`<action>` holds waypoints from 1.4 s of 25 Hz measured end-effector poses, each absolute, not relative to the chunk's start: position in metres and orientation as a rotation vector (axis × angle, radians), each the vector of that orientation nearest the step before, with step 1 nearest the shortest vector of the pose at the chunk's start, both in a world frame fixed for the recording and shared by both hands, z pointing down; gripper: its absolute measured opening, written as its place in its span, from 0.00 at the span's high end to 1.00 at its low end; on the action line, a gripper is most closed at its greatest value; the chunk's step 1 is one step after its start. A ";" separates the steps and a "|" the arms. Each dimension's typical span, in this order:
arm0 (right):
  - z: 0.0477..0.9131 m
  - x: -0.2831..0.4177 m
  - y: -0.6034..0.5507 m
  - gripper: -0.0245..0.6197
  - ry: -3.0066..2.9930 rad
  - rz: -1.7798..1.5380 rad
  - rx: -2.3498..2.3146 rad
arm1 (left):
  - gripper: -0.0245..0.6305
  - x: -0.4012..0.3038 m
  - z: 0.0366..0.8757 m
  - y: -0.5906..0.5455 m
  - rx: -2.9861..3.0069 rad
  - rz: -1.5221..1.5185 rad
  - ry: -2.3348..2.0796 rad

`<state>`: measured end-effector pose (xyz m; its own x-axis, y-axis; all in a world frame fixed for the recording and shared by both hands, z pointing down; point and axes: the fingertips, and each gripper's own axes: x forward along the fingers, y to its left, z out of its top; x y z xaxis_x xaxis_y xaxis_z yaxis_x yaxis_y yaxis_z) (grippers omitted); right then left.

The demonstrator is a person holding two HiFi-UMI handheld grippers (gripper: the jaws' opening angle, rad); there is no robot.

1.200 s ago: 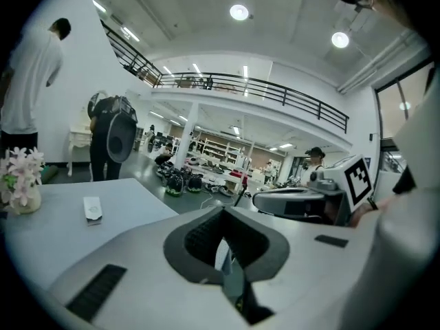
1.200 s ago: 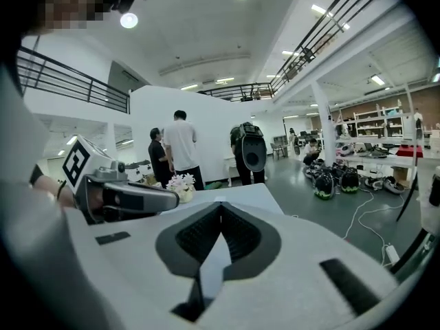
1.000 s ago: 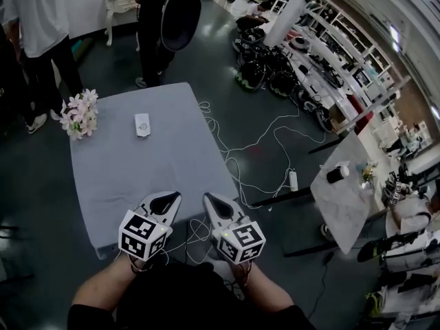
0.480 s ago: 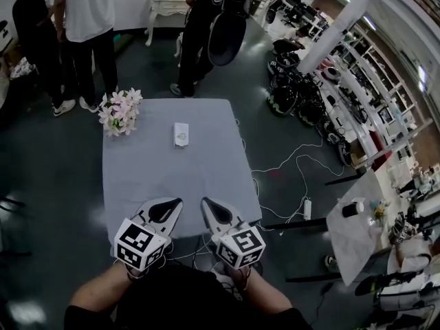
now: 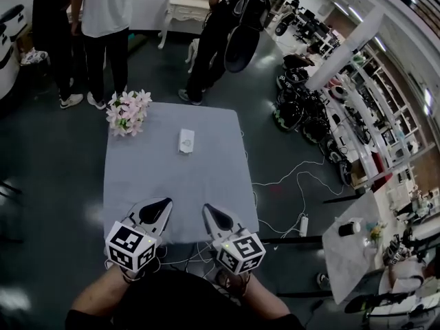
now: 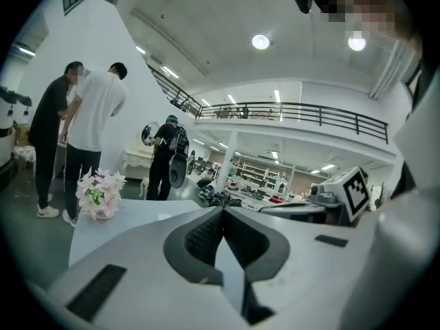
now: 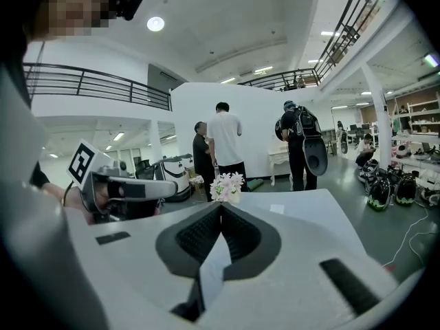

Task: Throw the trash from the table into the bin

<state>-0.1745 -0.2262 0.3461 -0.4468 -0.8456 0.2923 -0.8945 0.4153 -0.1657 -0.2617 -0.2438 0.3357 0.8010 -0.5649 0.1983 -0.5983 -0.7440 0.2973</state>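
Note:
A small white piece of trash (image 5: pixel 185 141) lies on the grey-blue table (image 5: pixel 137 184), in its far half; it also shows as the white piece (image 6: pixel 163 216) and the white piece (image 7: pixel 276 209) in the gripper views. My left gripper (image 5: pixel 161 203) and right gripper (image 5: pixel 208 210) hover side by side over the table's near edge, well short of the trash. The left gripper (image 6: pixel 221 212) has its jaws shut with nothing between them, and so does the right gripper (image 7: pixel 220 207). No bin is in view.
A bunch of pink-white flowers (image 5: pixel 128 112) stands at the table's far left corner. Several people (image 5: pixel 103 26) stand beyond the table. White cables (image 5: pixel 289 191) trail over the dark floor to the right, near a white side table (image 5: pixel 347 260) and gear by shelving.
My view has swung, so the table now lies straight ahead and more people show behind it. Both grippers moved along with me, still shut and empty at the near edge.

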 end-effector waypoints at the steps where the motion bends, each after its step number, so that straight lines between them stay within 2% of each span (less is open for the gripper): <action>1: 0.347 -0.175 -0.227 0.96 -2.500 0.450 1.549 | 0.94 -0.262 0.338 -0.246 2.626 0.137 -0.883; 20: 0.355 -0.243 -0.310 0.95 -2.468 0.512 1.570 | 0.94 -0.356 0.324 -0.319 2.633 0.161 -0.938; 35: 0.375 -0.235 -0.344 0.95 -2.456 0.548 1.549 | 0.94 -0.348 0.339 -0.346 2.608 0.173 -0.938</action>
<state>-0.2347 -0.3442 0.3747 -0.4375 -0.8295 0.3471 -0.8984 0.3868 -0.2079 -0.3484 -0.3459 0.3392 0.7717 -0.5914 0.2339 -0.6359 -0.7135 0.2941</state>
